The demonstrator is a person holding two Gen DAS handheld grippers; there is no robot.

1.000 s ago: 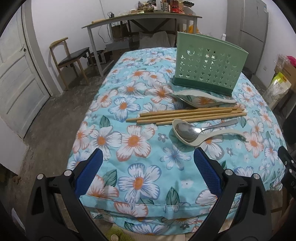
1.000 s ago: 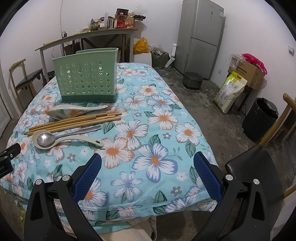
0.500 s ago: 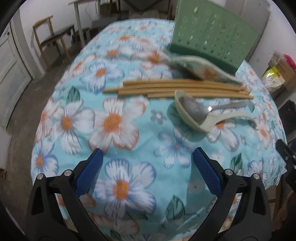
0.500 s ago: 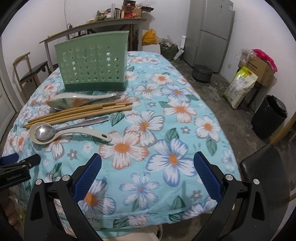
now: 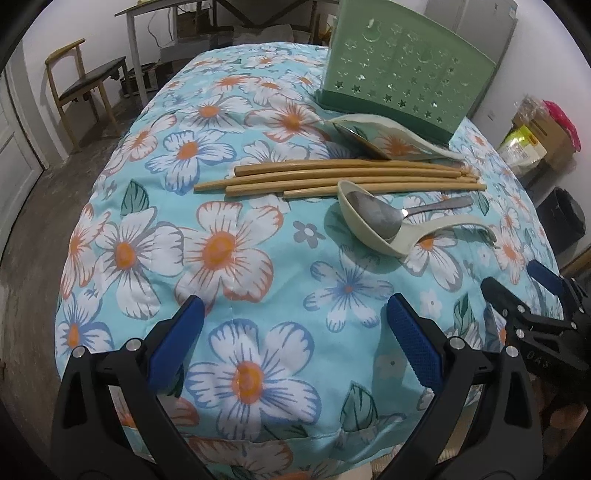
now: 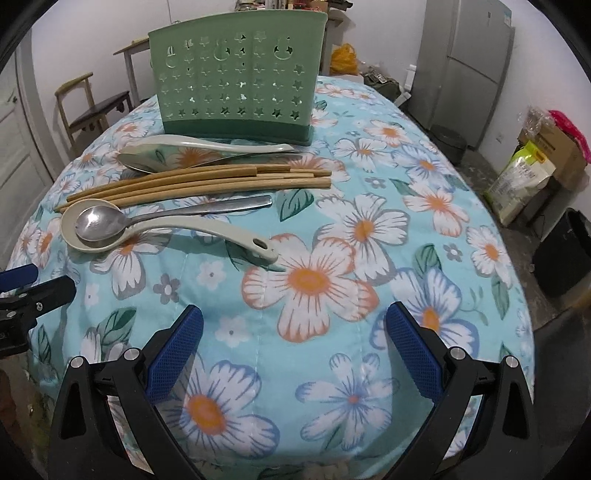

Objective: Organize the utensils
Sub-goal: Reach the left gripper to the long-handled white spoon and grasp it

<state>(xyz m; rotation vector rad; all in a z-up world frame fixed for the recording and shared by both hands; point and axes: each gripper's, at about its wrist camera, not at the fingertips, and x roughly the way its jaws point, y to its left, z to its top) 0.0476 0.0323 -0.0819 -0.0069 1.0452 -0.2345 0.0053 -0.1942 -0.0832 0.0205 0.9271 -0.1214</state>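
Note:
A green perforated utensil holder [image 6: 240, 77] stands upright at the far side of the floral tablecloth [image 6: 332, 288]; it also shows in the left wrist view [image 5: 402, 70]. In front of it lie a patterned spoon [image 6: 192, 149], several bamboo chopsticks [image 6: 207, 182], and a metal spoon [image 6: 107, 221] resting in the bowl of a beige ladle [image 6: 207, 230]. The left wrist view shows the chopsticks [image 5: 340, 177], the metal spoon [image 5: 376, 214] and the ladle [image 5: 436, 230]. My left gripper [image 5: 295, 332] and right gripper [image 6: 293, 341] are both open and empty, over the near table edge.
A wooden chair [image 5: 85, 85] and a side table [image 5: 229, 7] stand behind left. A grey fridge [image 6: 469, 62], a black bin [image 6: 565, 251], bags and boxes [image 6: 535, 162] are on the right. The right gripper's tip [image 5: 517, 306] shows in the left wrist view.
Both grippers have moved forward and lower toward the utensils, which now look larger. The jaws stay open. The utensils have not moved.

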